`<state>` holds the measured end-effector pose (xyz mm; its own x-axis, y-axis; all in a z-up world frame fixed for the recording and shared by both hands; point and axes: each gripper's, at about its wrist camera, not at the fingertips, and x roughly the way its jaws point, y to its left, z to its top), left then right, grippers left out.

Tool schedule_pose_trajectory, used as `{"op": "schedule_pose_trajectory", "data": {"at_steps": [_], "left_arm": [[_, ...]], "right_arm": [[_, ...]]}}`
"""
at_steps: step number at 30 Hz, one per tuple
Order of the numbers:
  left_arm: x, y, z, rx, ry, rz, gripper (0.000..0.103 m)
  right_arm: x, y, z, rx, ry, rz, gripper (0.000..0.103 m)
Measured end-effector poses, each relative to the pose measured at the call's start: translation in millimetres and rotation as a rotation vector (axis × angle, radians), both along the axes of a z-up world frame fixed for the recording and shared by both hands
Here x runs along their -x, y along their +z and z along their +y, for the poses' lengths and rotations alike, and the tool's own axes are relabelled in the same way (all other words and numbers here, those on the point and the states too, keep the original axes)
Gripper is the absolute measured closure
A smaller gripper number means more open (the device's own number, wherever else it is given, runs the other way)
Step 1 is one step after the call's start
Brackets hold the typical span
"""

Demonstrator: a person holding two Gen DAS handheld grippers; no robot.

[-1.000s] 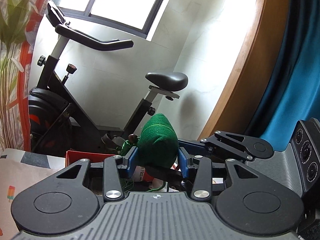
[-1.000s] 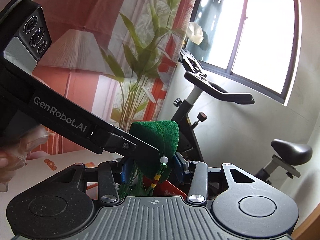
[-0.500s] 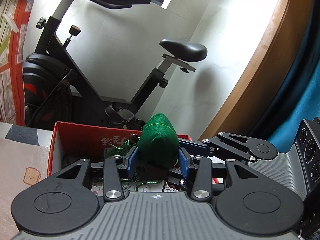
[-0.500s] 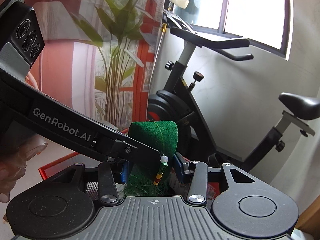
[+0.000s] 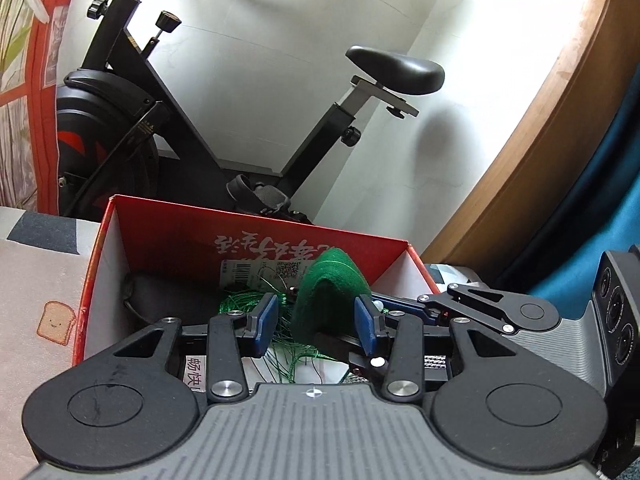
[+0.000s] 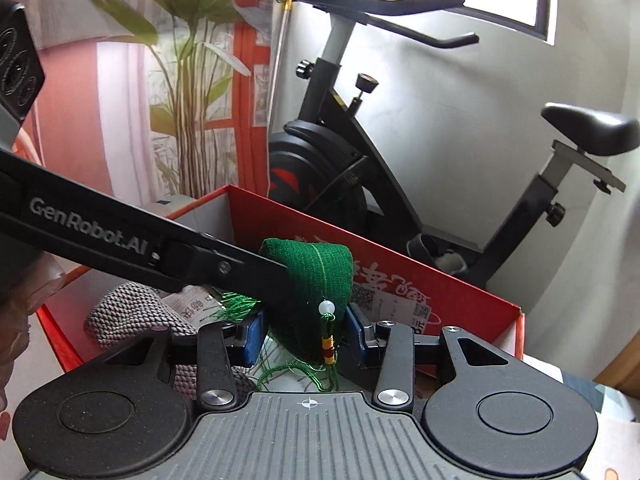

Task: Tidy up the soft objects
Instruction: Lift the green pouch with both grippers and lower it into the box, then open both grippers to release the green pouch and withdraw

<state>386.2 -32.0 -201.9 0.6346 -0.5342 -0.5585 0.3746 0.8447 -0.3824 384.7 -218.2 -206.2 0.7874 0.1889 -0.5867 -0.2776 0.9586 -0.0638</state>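
Grippers were both positioned at one item, a green fabric pouch (image 5: 334,284), suspended over the open interior of a red cardboard box (image 5: 172,236).

Right gripper (image 6: 304,334): jaws partly closed, with the pouch standing upright between the two blue pads. The pad on the right of the wrist view lay against the cloth and the other sat close against the opposite side, so the pouch was clamped. A beaded cord (image 6: 327,320), with a white bead at the top and yellow and red beads below, hung down the near face of the pouch. Loose green tassel threads (image 6: 292,372) trailed below the jaws.

Left gripper (image 5: 316,322): jaws partly closed to a similar width. The pouch sat between the pads but off-centre. It touched the pad on the right of the wrist view, while a visible gap crossed by green threads separated it from the other pad. Whether this gripper actually clamped the pouch could not be determined. In the right wrist view, one of its black fingers lay across the pouch's left side.

Box contents below the pouch: a grey knitted item (image 6: 120,316), a dark object (image 5: 160,292) and printed paper (image 5: 260,270). An exercise bike (image 5: 192,136) stood behind the box, against a white wall.
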Motion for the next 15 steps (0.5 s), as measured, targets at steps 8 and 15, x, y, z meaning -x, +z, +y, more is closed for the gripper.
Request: {"op": "schedule_pose_trajectory", "data": {"at_steps": [8, 15], "left_arm": [[-2.3, -2.7, 16.9, -0.05, 0.087, -0.004, 0.059], [1.9, -5.1, 28.2, -0.079, 0.118, -0.012, 0.059]], "right_arm": [[-20.2, -10.4, -22.1, -0.077, -0.183, 0.115, 0.064], [-25.0, -17.2, -29.3, -0.062, -0.312, 0.145, 0.056]]}}
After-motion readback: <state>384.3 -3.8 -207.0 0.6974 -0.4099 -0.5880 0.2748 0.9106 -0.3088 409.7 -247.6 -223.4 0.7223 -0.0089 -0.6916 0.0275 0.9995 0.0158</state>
